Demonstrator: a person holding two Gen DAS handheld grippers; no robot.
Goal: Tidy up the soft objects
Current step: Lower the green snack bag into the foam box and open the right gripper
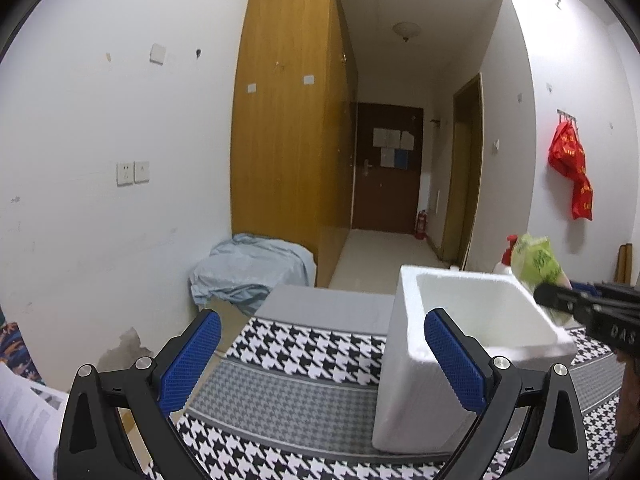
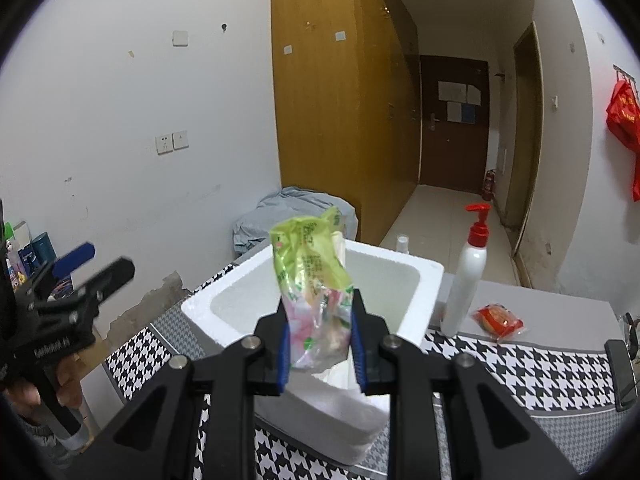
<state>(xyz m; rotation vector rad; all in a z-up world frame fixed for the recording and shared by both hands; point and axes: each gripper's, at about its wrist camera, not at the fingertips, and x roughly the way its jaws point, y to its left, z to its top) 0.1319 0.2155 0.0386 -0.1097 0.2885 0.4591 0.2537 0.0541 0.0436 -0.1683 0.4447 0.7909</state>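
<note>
Right wrist view shows the crinkly green-and-pink plastic packet [image 2: 316,292] pinched upright between the right gripper [image 2: 320,344] pads, above the white foam box [image 2: 224,300]; its print is too blurred to read. Beside the box, the left gripper [image 1: 324,360] stands wide apart, holding nothing, over houndstooth cloth [image 1: 304,352].

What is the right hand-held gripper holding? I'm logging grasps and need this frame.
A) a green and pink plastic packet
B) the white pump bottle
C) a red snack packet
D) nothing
A: the right hand-held gripper is clamped on the green and pink plastic packet, held above the white foam box.
</note>
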